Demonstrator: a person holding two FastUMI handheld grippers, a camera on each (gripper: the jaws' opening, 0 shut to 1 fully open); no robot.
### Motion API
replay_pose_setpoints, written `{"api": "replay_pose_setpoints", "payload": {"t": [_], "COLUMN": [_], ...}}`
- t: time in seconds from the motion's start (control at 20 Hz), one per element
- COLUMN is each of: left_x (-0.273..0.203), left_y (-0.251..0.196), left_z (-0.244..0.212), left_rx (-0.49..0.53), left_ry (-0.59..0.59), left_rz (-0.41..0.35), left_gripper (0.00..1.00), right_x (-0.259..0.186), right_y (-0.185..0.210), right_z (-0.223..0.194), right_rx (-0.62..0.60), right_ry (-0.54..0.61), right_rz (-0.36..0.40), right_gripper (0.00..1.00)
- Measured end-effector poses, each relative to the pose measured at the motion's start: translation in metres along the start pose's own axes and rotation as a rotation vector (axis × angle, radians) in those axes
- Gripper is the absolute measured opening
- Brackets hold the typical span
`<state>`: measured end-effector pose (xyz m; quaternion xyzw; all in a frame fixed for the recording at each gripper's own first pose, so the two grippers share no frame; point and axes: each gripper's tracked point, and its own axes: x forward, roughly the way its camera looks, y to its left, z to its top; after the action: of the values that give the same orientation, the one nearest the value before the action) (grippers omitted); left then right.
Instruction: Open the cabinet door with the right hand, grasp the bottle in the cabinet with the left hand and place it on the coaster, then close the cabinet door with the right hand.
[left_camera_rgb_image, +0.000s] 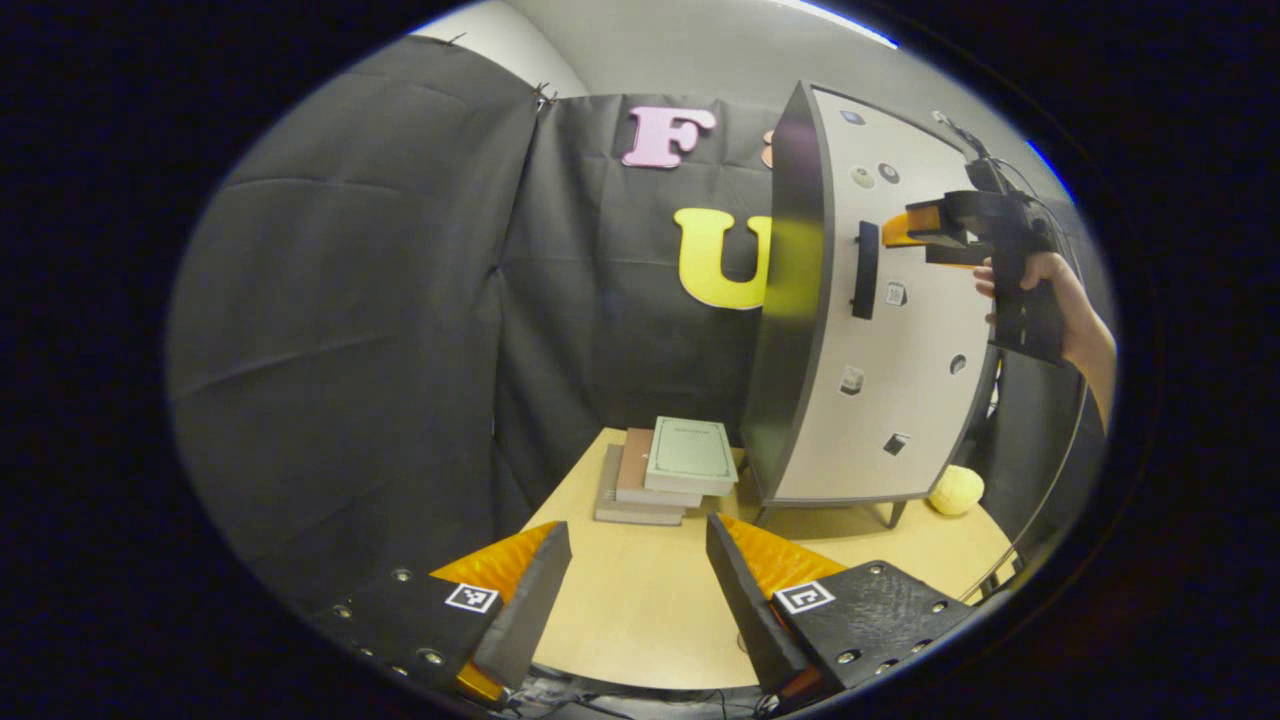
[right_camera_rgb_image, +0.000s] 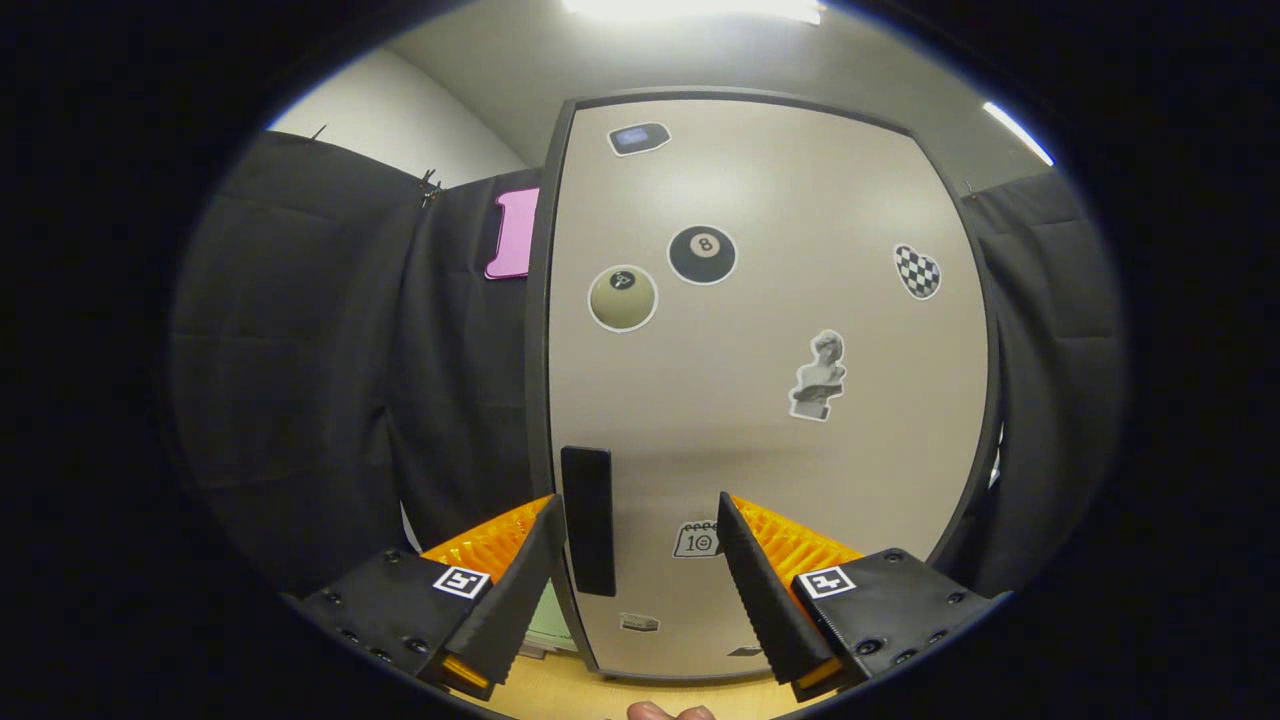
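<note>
My right gripper (right_camera_rgb_image: 635, 560) spreads its fingers around the slim flat handle (right_camera_rgb_image: 587, 520) on the smooth cabinet door (right_camera_rgb_image: 760, 440); my left gripper (left_camera_rgb_image: 638, 580) gapes over bare wooden table (left_camera_rgb_image: 640, 620).

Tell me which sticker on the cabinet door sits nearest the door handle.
The small calendar sticker, low on the cabinet door, just right of the black door handle. The two ball stickers, the bust and the checkered heart all sit higher up.

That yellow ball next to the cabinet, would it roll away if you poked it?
Probably: the yellow ball looks round and sits loose on the flat table. Its surface looks bumpy, so it might stop soon. The cabinet leg could block it.
</note>
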<state>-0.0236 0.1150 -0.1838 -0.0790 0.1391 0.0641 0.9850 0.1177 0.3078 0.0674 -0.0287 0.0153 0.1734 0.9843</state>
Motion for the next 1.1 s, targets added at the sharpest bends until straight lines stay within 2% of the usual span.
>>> {"api": "replay_pose_setpoints", "payload": {"t": [0.05,0.25,0.4,0.45,0.5,0.55,0.6,0.65,0.75,0.85,0.95,1.0,1.1], "left_x": [-0.002,-0.008,-0.011,-0.011,-0.012,-0.012,-0.013,-0.013,-0.014,-0.014,-0.015,-0.016,-0.019], "left_y": [0.003,0.022,0.032,0.034,0.035,0.038,0.04,0.042,0.042,0.042,0.042,0.04,0.038], "left_z": [-0.005,-0.024,-0.032,-0.032,-0.033,-0.032,-0.032,-0.031,-0.029,-0.032,-0.037,-0.039,-0.043], "left_rx": [-0.014,-0.043,-0.054,-0.056,-0.056,-0.052,-0.047,-0.042,-0.041,-0.047,-0.054,-0.052,-0.046], "left_ry": [0.013,0.041,0.059,0.061,0.062,0.065,0.064,0.062,0.058,0.06,0.071,0.074,0.079], "left_rz": [0.005,0.046,0.069,0.072,0.075,0.078,0.083,0.086,0.088,0.089,0.089,0.089,0.09], "left_gripper": [0.85,0.82,0.87,0.82,0.82,0.82,0.82,0.82,0.82,0.82,0.82,0.82,0.82], "right_x": [0.005,0.023,0.036,0.04,0.044,0.047,0.049,0.052,0.053,0.055,0.057,0.057,0.056], "right_y": [0.005,0.011,0.016,0.017,0.017,0.018,0.017,0.016,0.019,0.027,0.025,0.027,0.026], "right_z": [-0.001,-0.013,-0.027,-0.03,-0.033,-0.036,-0.04,-0.043,-0.045,-0.047,-0.046,-0.048,-0.047], "right_rx": [-0.001,-0.031,-0.013,-0.001,0.015,0.027,0.032,0.039,0.055,0.068,0.061,0.055,0.048], "right_ry": [0.002,0.017,0.053,0.057,0.061,0.065,0.078,0.088,0.1,0.093,0.076,0.078,0.075], "right_rz": [0.005,-0.02,-0.025,-0.028,-0.031,-0.031,-0.04,-0.044,-0.037,-0.003,-0.009,-0.017,-0.027], "right_gripper": [0.96,0.94,0.96,0.96,0.94,0.96,0.93,0.85,0.64,0.57,0.49,0.36,0.36]}}
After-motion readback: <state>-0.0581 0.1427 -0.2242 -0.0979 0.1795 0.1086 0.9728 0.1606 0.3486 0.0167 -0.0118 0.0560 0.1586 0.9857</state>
